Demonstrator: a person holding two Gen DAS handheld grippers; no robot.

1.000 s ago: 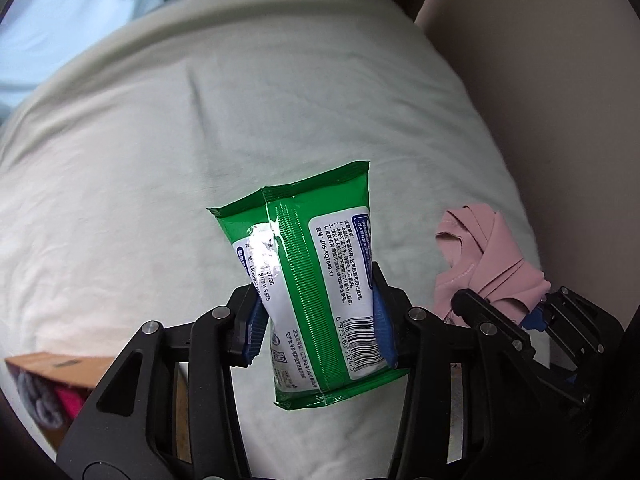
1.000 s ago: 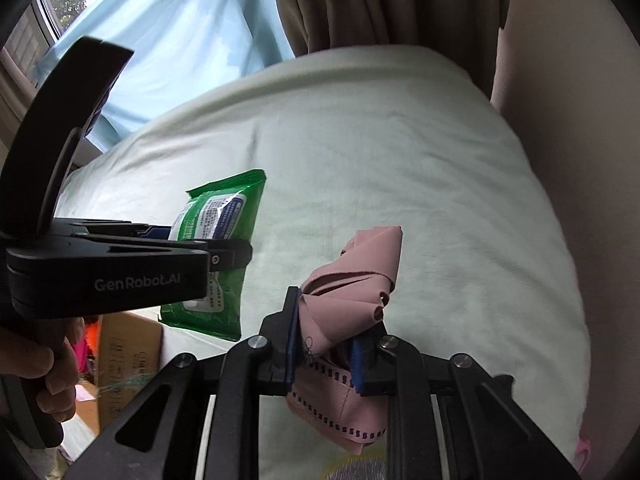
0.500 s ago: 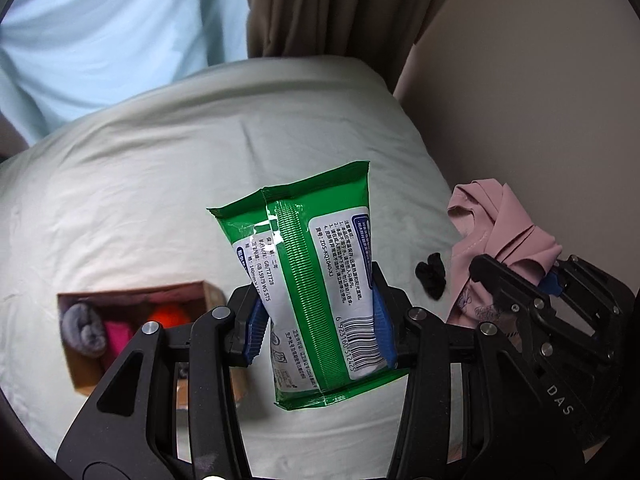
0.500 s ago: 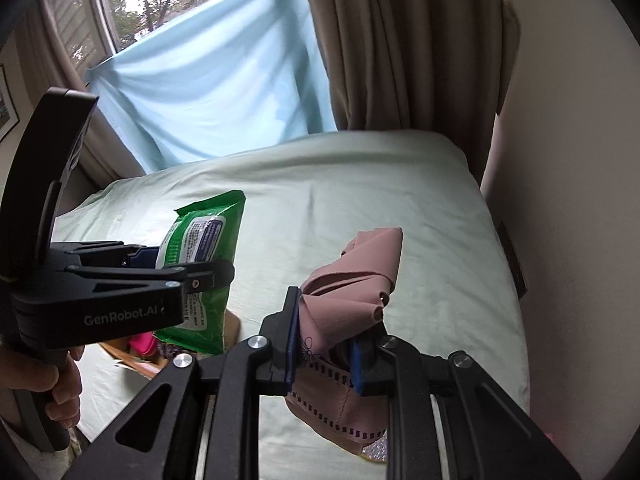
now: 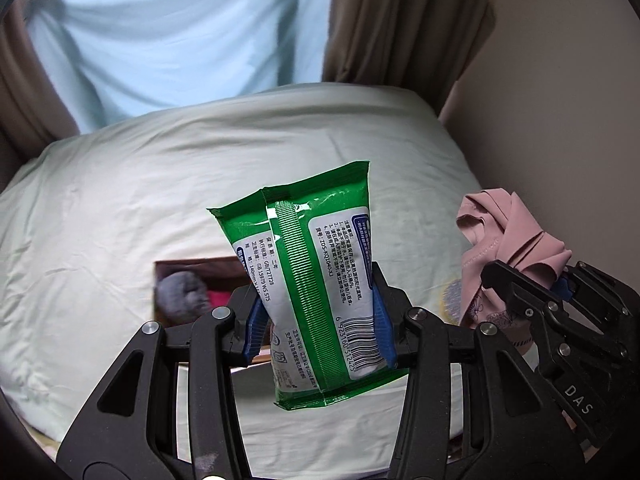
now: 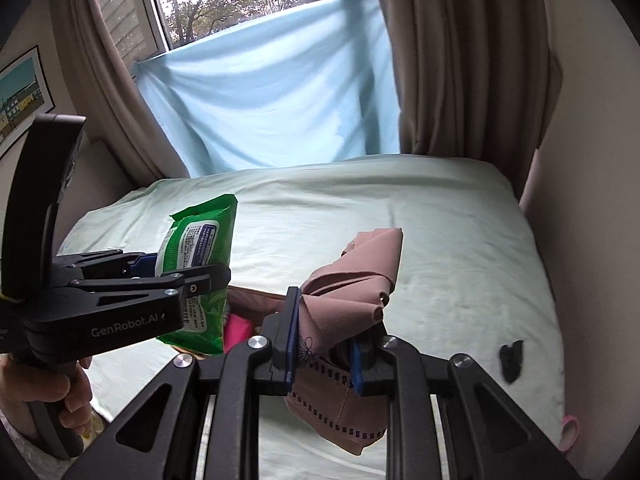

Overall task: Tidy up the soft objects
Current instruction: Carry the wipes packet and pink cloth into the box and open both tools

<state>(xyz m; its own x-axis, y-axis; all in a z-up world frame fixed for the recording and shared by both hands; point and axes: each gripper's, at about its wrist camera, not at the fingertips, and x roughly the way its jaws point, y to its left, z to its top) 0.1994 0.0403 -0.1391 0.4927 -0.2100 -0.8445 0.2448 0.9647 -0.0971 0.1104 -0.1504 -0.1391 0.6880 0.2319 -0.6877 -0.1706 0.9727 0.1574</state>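
While our left gripper clamps the green plastic wipes pack above the open cardboard box, our right gripper pinches the crumpled pink cloth; pale-green bedsheet spreads ahead, small black item rightward.

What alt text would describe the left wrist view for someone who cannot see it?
A black left gripper clamps an upright green wipes pack above a pale green bed. Behind it sits an open cardboard box; at right, the right gripper holds pink cloth.
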